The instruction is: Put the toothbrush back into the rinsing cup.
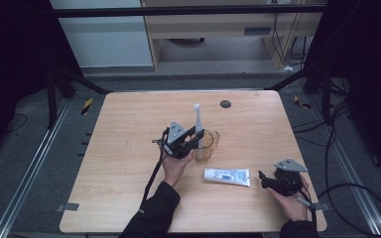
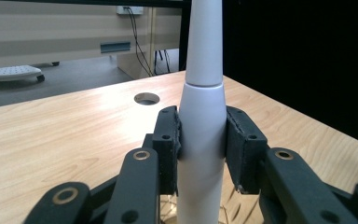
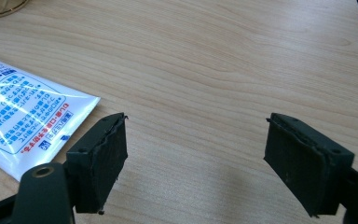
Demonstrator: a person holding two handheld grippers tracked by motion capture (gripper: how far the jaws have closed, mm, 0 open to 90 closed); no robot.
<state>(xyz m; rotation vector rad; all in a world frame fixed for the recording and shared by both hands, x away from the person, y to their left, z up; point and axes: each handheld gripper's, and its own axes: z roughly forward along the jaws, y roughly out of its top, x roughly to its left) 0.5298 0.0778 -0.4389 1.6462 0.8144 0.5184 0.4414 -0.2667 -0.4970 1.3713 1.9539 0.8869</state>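
On the table, left gripper (image 2: 201,140) jaws clamping white toothbrush (image 2: 203,112), right gripper (image 3: 196,161) jaws wide, empty, tube (image 3: 14,126) lettering unreadable

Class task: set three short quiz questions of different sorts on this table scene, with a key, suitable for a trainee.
1. True or false: the left gripper is clamped on the white electric toothbrush.
2. What lies flat between the two hands? A) toothpaste tube B) sponge C) spoon
3. Describe the right gripper jaws.

Key:
1. True.
2. A, the toothpaste tube.
3. Wide open, nothing between them, above the wooden table; the tube lies beside one jaw. The toothbrush stands upright over the clear cup.
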